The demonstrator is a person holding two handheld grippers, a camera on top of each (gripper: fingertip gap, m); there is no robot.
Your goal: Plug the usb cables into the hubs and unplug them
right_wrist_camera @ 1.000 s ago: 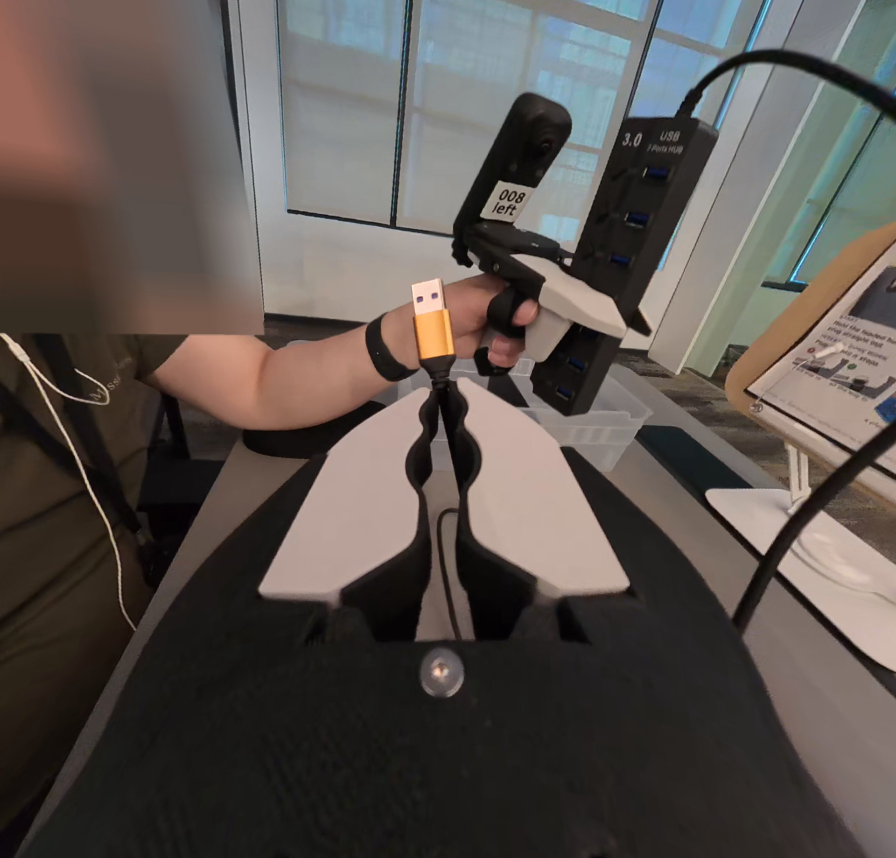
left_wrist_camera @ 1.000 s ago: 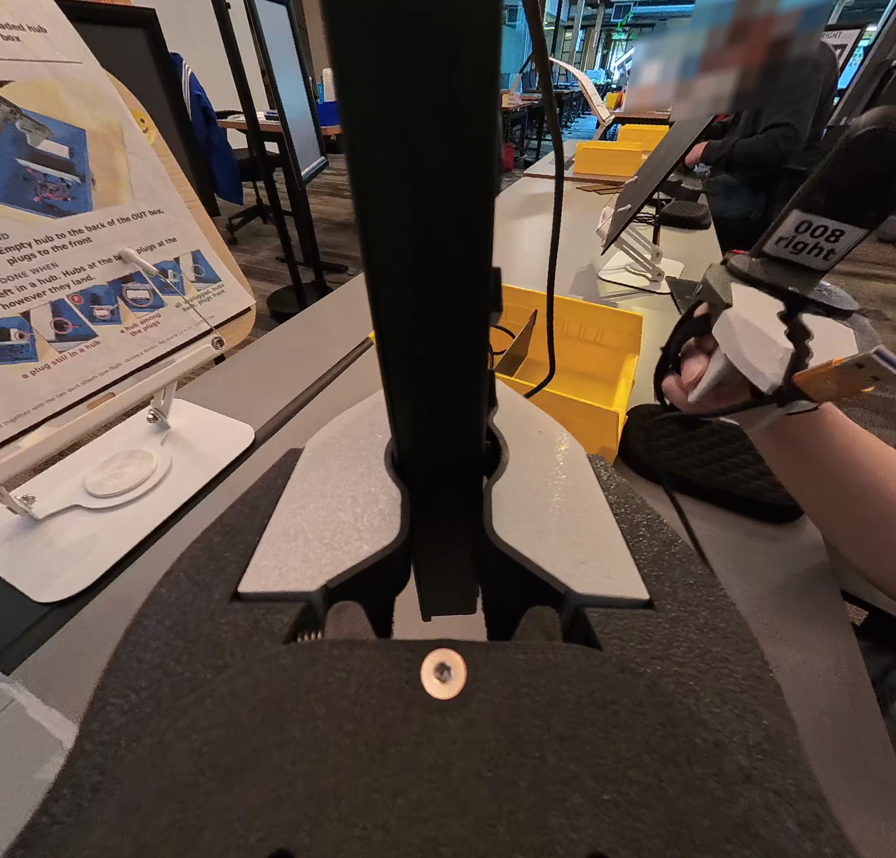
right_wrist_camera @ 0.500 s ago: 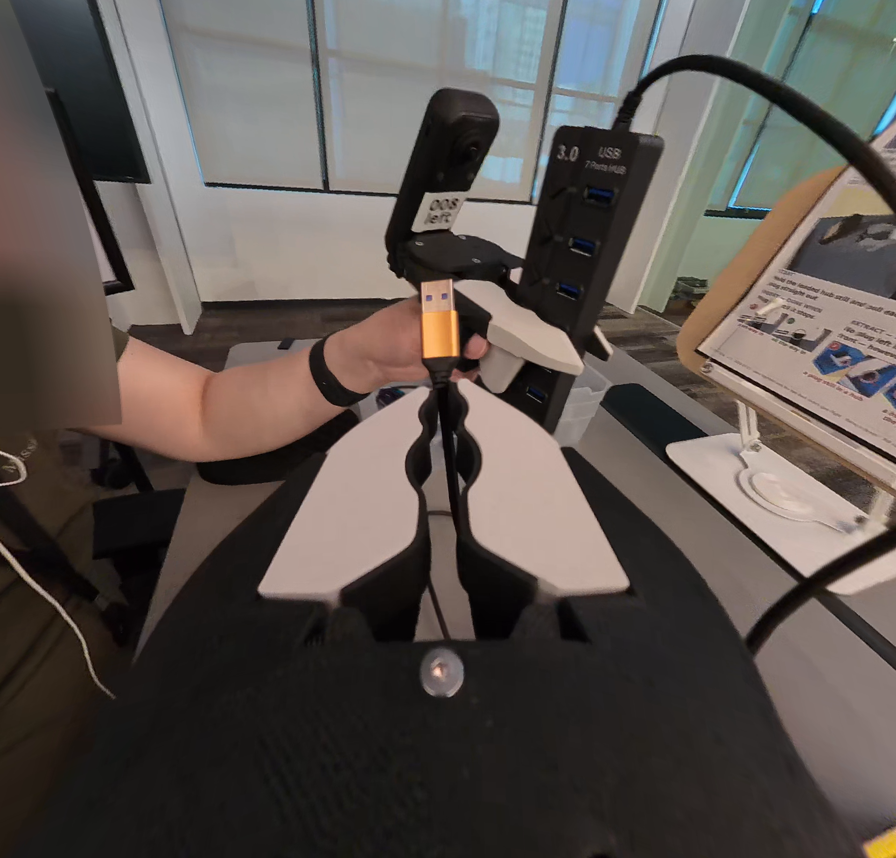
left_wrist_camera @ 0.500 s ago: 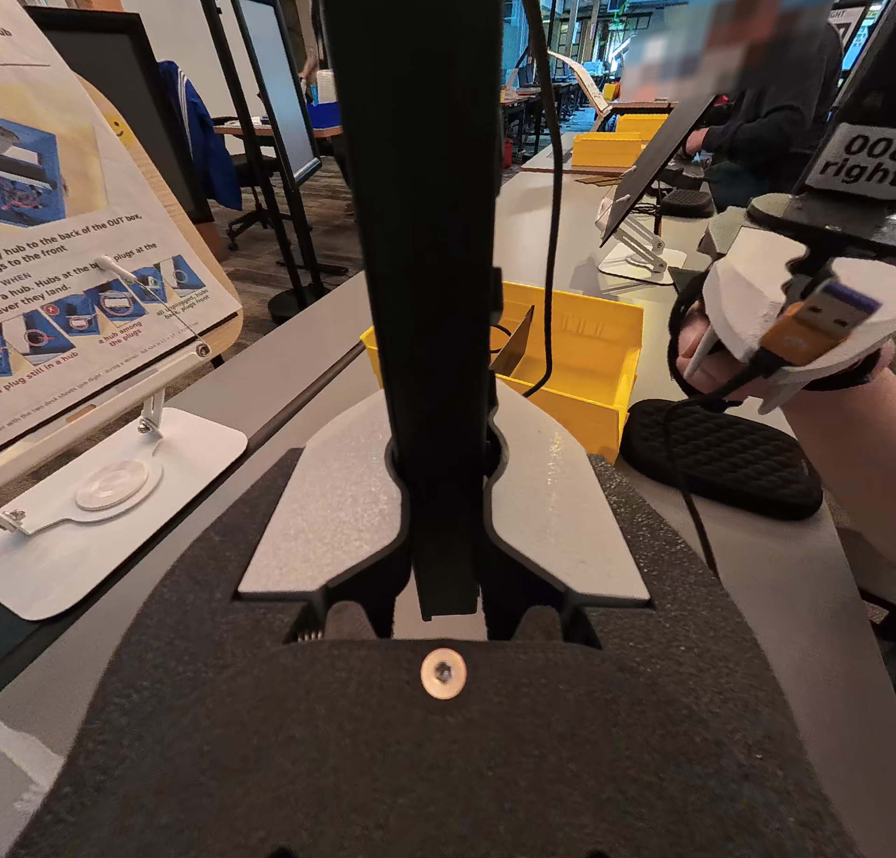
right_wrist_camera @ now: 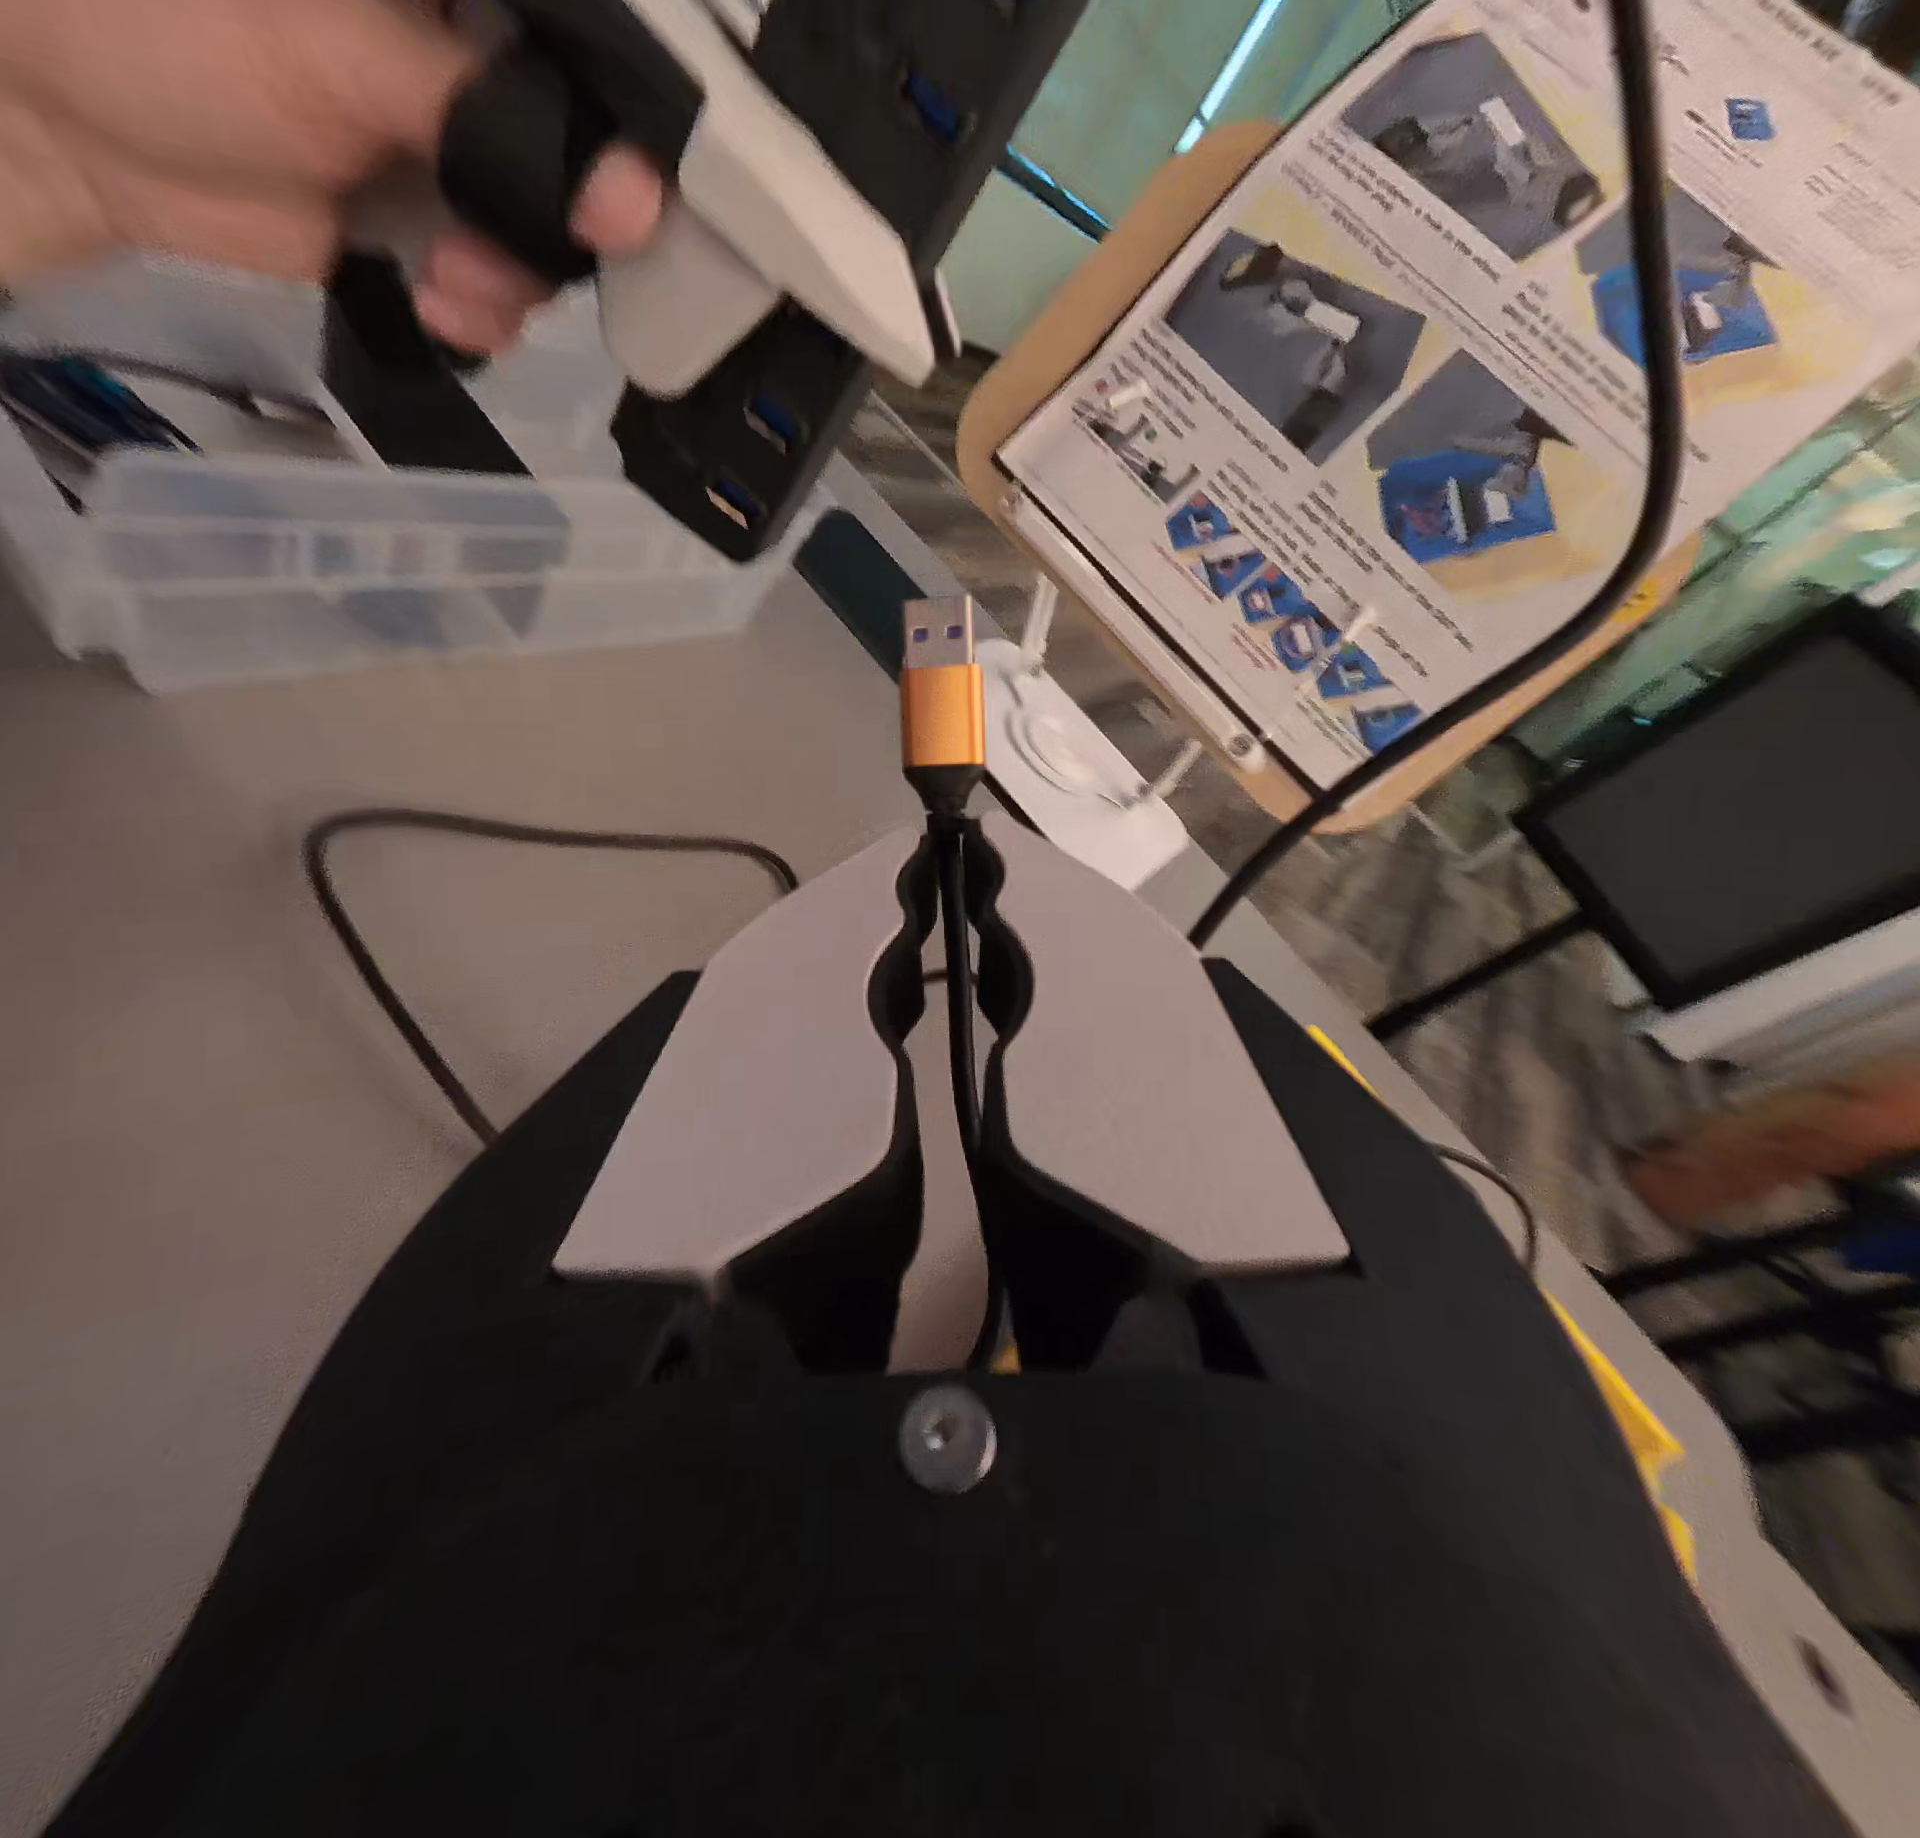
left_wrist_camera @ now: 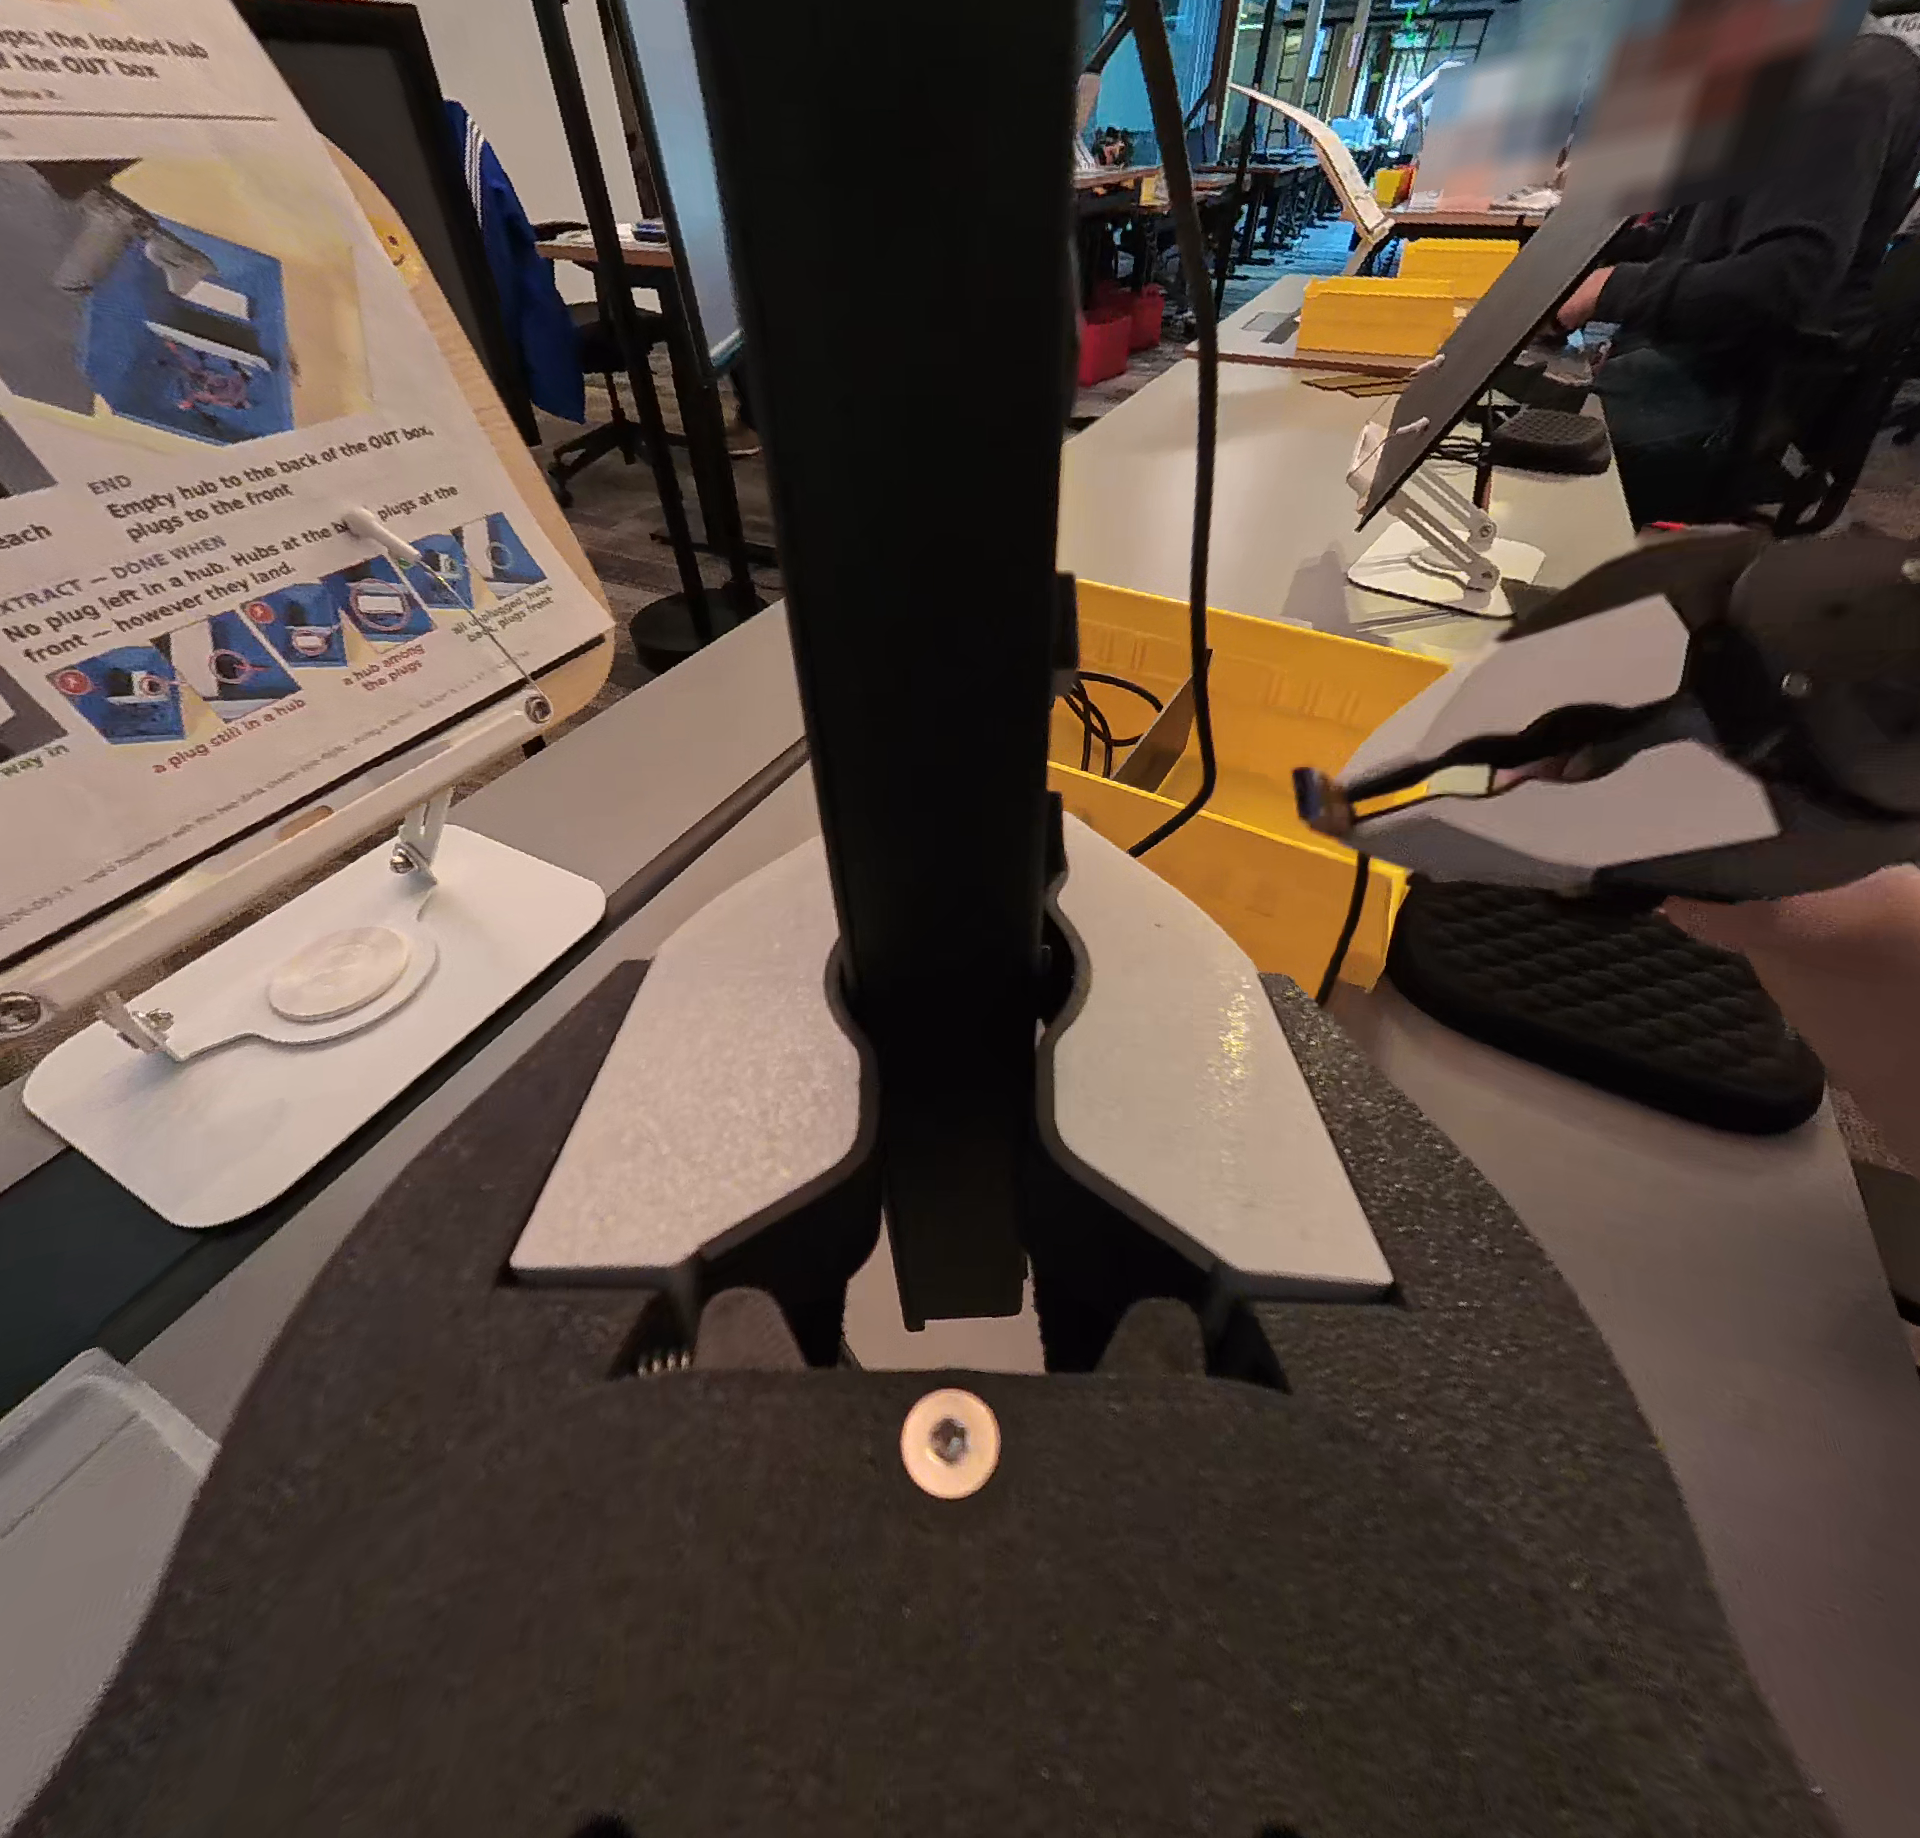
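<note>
My left gripper (left_wrist_camera: 951, 947) is shut on a long black USB hub (left_wrist_camera: 914, 438) and holds it upright in the air. The hub also shows in the right wrist view (right_wrist_camera: 831, 230), with several blue ports on its face, and the left gripper (right_wrist_camera: 904, 334) is clamped on it there. My right gripper (right_wrist_camera: 948, 843) is shut on a black USB cable (right_wrist_camera: 961, 957) just behind its orange plug (right_wrist_camera: 940, 713). The plug's metal tip points toward the lowest ports of the hub, a short way off. The right gripper (left_wrist_camera: 1351, 812) shows at the right of the left wrist view, plug toward the hub.
A yellow bin (left_wrist_camera: 1247, 708) with black cables stands behind the hub. An instruction sheet on a white stand (left_wrist_camera: 260, 500) is at the left. A clear plastic organiser (right_wrist_camera: 312, 552) sits on the grey table (right_wrist_camera: 312, 957). A black pad (left_wrist_camera: 1590, 999) lies at the right. One gripper's finger ends stand about 12 cm off the other's.
My right gripper has swung down and closer to the hub, so the plug now points at its lower end. The left gripper keeps the hub steady. Both grasps are unchanged.
</note>
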